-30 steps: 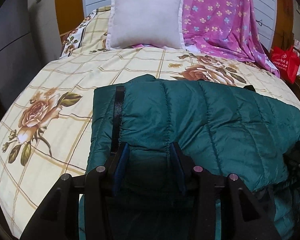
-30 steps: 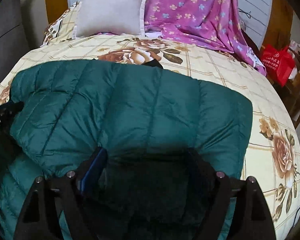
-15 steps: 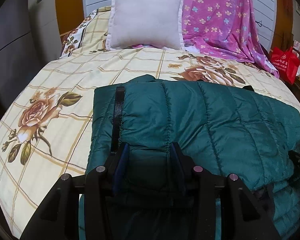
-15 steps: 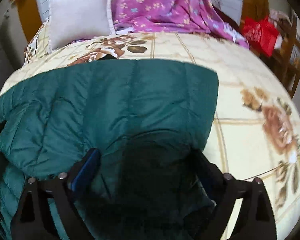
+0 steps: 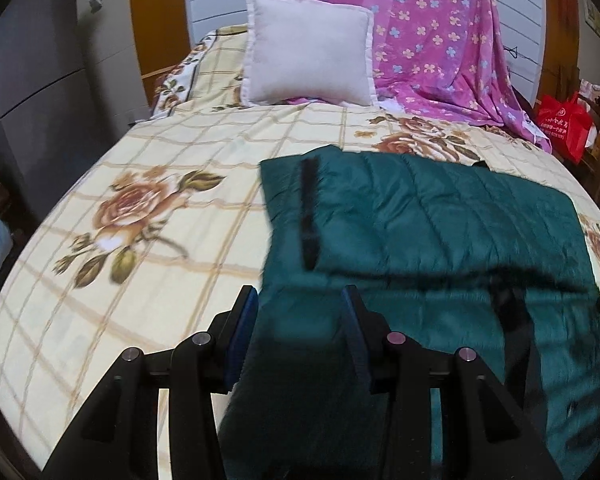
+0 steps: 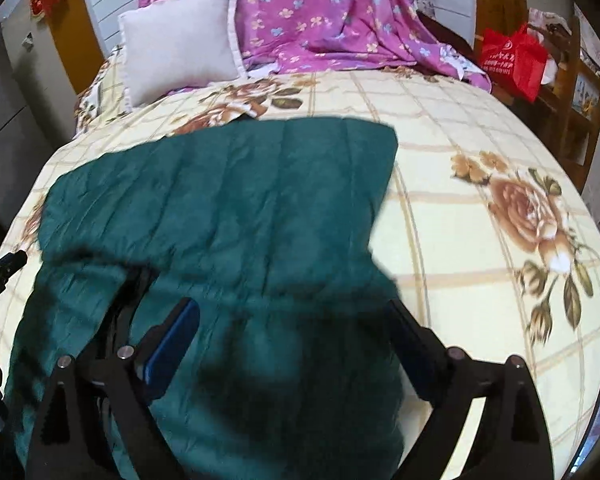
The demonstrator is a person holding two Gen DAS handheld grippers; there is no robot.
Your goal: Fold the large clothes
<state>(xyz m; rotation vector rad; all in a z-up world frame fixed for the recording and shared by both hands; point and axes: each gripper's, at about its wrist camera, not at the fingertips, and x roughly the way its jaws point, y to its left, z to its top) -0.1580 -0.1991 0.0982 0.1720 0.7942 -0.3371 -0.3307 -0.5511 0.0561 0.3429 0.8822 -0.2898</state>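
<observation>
We had the green quilted jacket lying on the bed, folded over itself. Both the left gripper and right gripper stood with jaws spread, fabric loose between them. We judged it best to regrip the near edge evenly at both corners.

Colours ahead of my grippers
I see teal quilted jacket w/ black strip, cream checked bedsheet w/ brown roses, grey pillow, pink floral cloth beyond, red bag far right.
</observation>
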